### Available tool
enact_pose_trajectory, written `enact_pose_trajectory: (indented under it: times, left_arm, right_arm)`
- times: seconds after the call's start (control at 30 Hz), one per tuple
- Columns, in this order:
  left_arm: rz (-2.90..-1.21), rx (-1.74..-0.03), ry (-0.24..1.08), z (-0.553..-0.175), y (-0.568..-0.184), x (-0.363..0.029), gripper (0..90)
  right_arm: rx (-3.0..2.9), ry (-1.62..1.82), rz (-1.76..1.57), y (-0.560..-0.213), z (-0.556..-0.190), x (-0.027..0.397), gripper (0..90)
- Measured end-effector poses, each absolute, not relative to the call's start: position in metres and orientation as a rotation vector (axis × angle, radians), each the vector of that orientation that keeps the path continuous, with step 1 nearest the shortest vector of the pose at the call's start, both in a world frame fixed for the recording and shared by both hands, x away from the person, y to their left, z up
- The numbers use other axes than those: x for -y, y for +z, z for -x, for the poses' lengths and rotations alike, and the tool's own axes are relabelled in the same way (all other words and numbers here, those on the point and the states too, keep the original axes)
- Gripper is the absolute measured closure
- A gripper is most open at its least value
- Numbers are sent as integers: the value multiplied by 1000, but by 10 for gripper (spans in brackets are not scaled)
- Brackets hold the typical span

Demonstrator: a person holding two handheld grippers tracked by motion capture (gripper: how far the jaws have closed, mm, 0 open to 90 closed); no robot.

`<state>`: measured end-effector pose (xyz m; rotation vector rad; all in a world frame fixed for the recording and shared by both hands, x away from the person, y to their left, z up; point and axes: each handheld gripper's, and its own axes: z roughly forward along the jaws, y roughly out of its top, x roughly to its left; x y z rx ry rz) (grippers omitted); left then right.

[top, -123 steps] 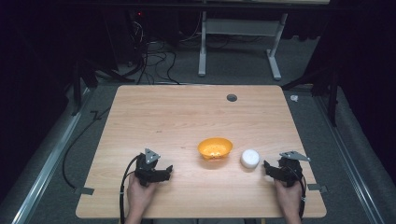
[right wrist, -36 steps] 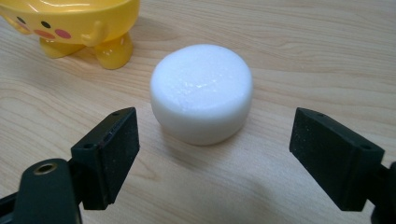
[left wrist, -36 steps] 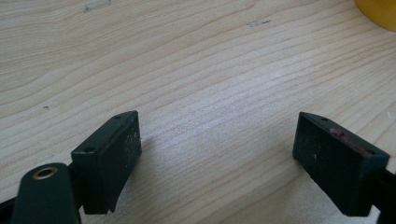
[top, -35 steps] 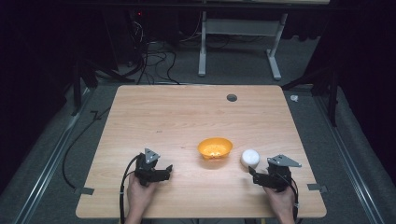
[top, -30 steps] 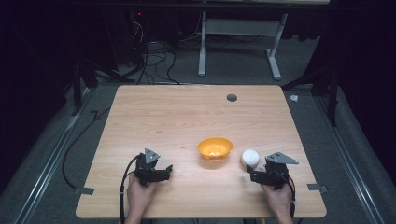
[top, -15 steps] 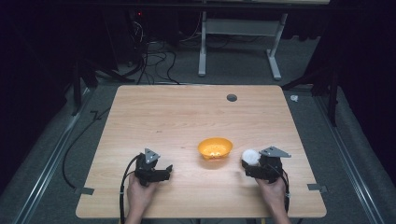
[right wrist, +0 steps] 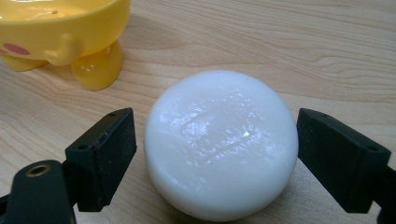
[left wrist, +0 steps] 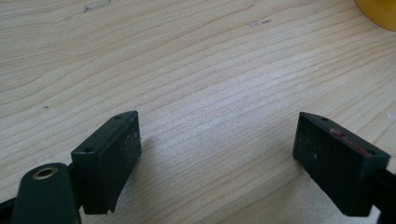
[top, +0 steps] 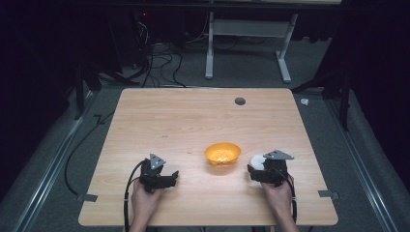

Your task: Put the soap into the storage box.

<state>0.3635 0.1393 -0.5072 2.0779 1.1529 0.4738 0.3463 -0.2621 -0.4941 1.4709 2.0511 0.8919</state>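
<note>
A white round puck [top: 257, 161] lies on the wooden table [top: 193, 116], just right of a small orange bowl [top: 222, 153] on stubby feet. In the right gripper view the puck [right wrist: 219, 140] sits between the two black jaws of my right gripper [right wrist: 215, 158], with a narrow gap on each side. The jaws have just been closing a little around it, but the pads do not press on it. In the high view this gripper [top: 254, 169] is at the puck's near side. My left gripper [top: 171, 178] rests near the front left, open over bare wood [left wrist: 217, 154].
A dark round hole [top: 240, 101] is set in the table's far right part. Tape tabs [top: 87, 197] mark the front corners. A white desk frame [top: 246, 43] and cables stand on the floor beyond the far edge. The orange bowl's rim [left wrist: 378, 11] shows ahead of the left gripper.
My right gripper has slid left along the front of the table and now has the white puck between its jaws. The left gripper, bowl and puck stayed where they were.
</note>
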Motion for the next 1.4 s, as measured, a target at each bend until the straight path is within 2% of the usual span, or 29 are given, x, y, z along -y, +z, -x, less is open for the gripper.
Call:
enact_pose_trajectory:
  times: [0.27,0.5,1.4]
  left_arm:
    - [-2076,-1153,474,-364,-507,-139,157]
    - [-2080,-1148,472,-364,-507,-139,157]
    - [-2078,-1149,470,-364,-507,-139,157]
  right_arm:
    - [-2055,886,-1466,-495,-347,261,165]
    - [-2051,868,-1445,-495,-346,260,239]
    - [-2057,932,-1431,-484,-342,260,247]
